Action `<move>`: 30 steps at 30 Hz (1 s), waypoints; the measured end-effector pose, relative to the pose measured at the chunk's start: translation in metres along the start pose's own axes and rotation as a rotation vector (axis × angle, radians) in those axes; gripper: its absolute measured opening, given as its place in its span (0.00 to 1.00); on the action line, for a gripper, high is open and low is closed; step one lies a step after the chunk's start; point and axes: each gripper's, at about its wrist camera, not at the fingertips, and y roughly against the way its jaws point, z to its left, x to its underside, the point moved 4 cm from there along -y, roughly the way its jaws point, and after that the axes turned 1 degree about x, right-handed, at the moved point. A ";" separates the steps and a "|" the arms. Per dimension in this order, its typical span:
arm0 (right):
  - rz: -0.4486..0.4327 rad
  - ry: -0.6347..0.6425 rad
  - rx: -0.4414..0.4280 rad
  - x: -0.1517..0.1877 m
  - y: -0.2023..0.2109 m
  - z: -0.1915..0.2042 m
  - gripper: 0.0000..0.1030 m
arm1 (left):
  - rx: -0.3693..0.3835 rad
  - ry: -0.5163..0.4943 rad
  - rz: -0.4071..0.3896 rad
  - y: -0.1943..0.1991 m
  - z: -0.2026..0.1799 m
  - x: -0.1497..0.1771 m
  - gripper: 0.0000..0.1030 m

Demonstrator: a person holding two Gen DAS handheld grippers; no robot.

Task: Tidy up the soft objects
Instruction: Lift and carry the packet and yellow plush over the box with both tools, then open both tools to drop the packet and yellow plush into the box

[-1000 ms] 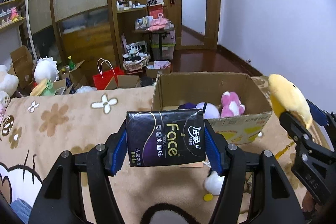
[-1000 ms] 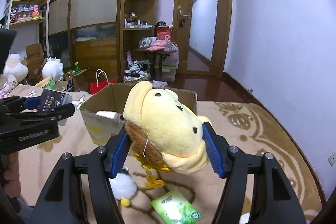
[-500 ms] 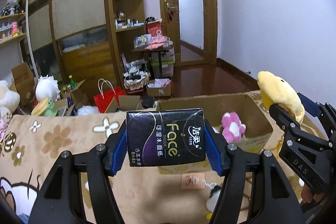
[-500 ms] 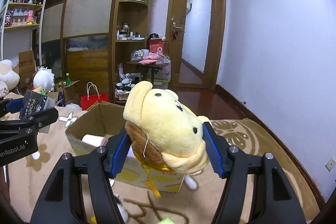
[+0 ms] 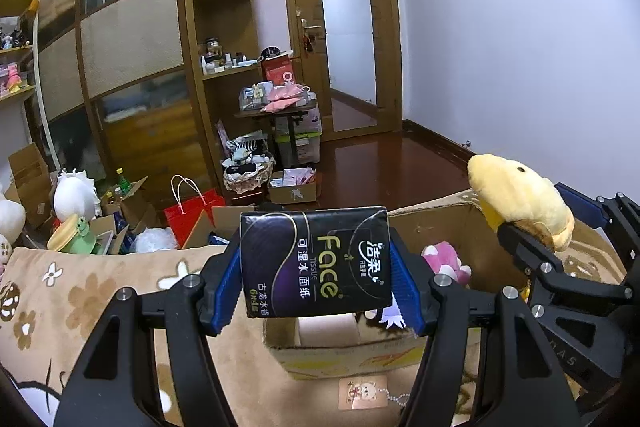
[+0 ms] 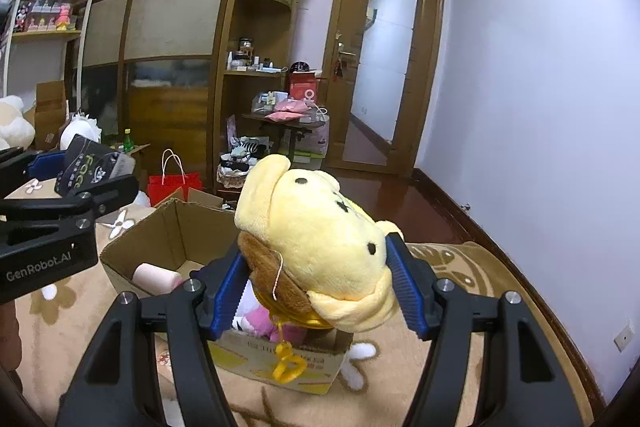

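The black tissue pack point(image 5: 315, 262) sits clamped broadside between the blue pads of the left gripper point(image 5: 316, 267), its printed face toward the camera; that flat, wide hold keeps the soft pack from folding. It hangs above the near wall of the open cardboard box point(image 5: 440, 227), so the carry looks aimed at a drop inside. At 3 o'clock from it in the left view, the yellow plush point(image 5: 520, 203) is pinched by the right gripper point(image 6: 316, 283), also raised over the box. In the right wrist view the plush point(image 6: 320, 251) bulges out past both pads, squeezed at its brown neck part, with a yellow clip point(image 6: 286, 367) dangling below on a cord.

Inside the box a pink plush point(image 5: 446, 261) lies toward 3 o'clock of the pack, and a pale roll point(image 6: 154, 277) rests by the left wall in the right view. The box stands on a tan flower-patterned blanket point(image 5: 80, 299). A small card with a bear picture point(image 5: 363, 391) lies at 6 o'clock, in front of the box.

Most of the box floor is hidden behind the pack and plush, so the free room there cannot be judged. A white scrap at the pack's lower right corner is too covered to identify. The plush's body below the pads is out of sight.
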 end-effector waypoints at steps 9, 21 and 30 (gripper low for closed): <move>0.055 -0.015 -0.066 0.013 -0.030 0.000 0.69 | 0.024 0.007 0.064 -0.035 -0.003 0.001 0.62; 0.149 -0.072 -0.161 0.031 -0.058 -0.001 0.74 | 0.066 0.089 0.225 -0.075 0.007 0.026 0.70; 0.167 -0.095 -0.181 0.033 -0.060 -0.002 0.90 | 0.051 0.086 0.237 -0.073 0.011 0.030 0.88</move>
